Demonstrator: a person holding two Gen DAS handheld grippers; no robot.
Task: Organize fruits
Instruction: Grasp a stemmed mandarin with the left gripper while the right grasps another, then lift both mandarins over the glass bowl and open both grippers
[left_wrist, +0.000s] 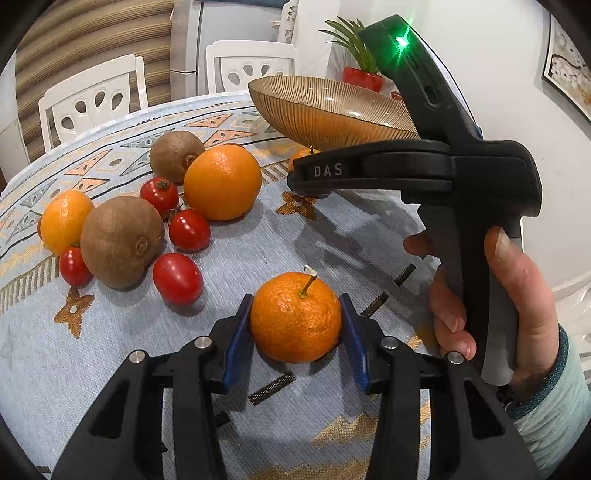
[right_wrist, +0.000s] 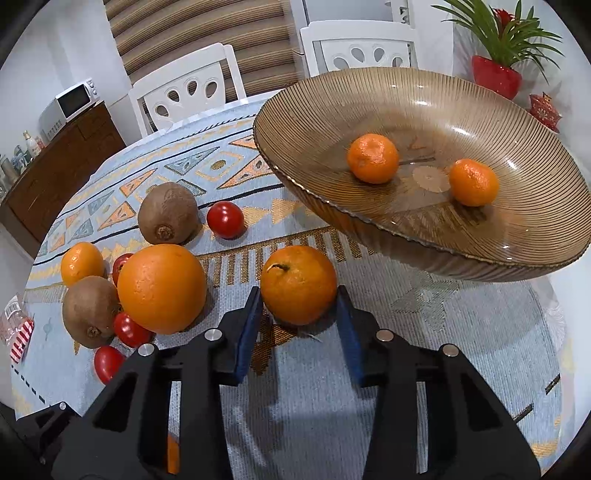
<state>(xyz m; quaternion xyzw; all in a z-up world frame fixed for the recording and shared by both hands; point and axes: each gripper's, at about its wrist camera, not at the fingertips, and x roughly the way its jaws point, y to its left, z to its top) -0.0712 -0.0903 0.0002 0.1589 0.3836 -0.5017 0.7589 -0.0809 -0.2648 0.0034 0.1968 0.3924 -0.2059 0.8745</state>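
Presently, from the left wrist view, I have the left gripper (left_wrist: 295, 325) set astride a stemmed mandarin (left_wrist: 295, 317) that rests on the patterned tablecloth (left_wrist: 110, 350). Both blue pads (left_wrist: 238, 343) meet its flanks, so I record the fingers as closed on the fruit, which has not left the cloth. The stem points up and away from the pads, which I judge keeps the grip on the rind alone. To the left lies the unsorted group: a large orange (left_wrist: 222, 181), two kiwis (left_wrist: 122, 242), several cherry tomatoes (left_wrist: 177, 277) and a small orange fruit (left_wrist: 64, 220). The ribbed amber glass bowl (left_wrist: 325, 110) stands beyond. A hand (left_wrist: 517, 306) holds the right gripper's handle at the right of frame, with its fingers reaching toward the foot of the bowl.

From the right wrist view, the right gripper (right_wrist: 299, 314) brackets a second mandarin (right_wrist: 298, 284) on the cloth, just in front of the bowl (right_wrist: 535, 177). The left pad (right_wrist: 248, 332) touches the rind; the right pad looks to touch as well, so I log a closing grip on it. Two mandarins (right_wrist: 373, 158) already sit in the bowl, apart from each other. I judge the bowl to be the destination, and this fruit the nearest candidate to it.
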